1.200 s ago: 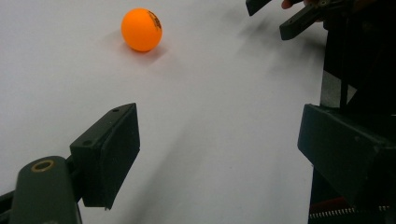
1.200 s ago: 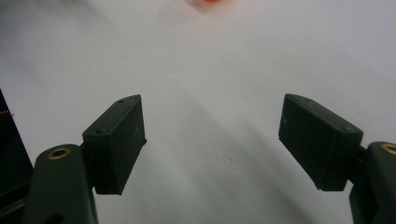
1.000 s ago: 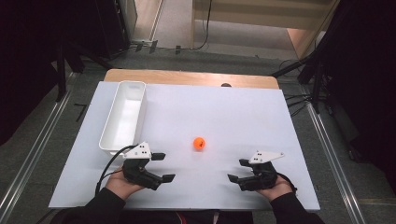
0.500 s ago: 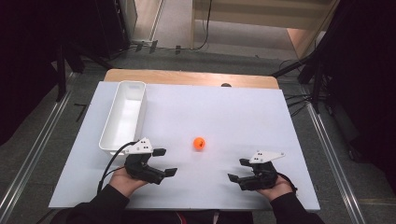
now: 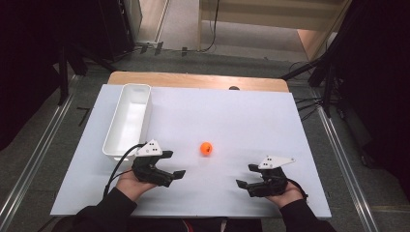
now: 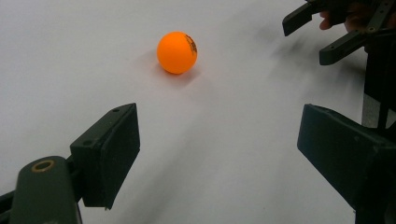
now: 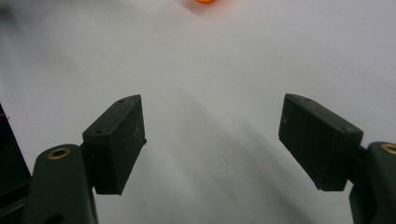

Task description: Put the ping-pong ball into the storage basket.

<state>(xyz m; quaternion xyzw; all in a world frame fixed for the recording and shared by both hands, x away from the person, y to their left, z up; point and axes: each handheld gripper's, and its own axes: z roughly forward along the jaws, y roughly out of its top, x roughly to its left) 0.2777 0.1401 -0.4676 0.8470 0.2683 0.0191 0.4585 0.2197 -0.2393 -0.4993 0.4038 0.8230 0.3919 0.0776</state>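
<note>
High view: orange ball (image 5: 206,148) is lying free on tabletop (image 5: 232,121), btw. left gripper (image 5: 174,164) and right gripper (image 5: 245,176), both spread wide. Likely light, smooth, rolling easily; it should be gripped across the middle.

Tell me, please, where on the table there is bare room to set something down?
Bare: the wide stretch right of the white bin and beyond the orange ball, to the far and right edges. Tighter: the near strip, where the left gripper and right gripper flank the ball, both open.
</note>
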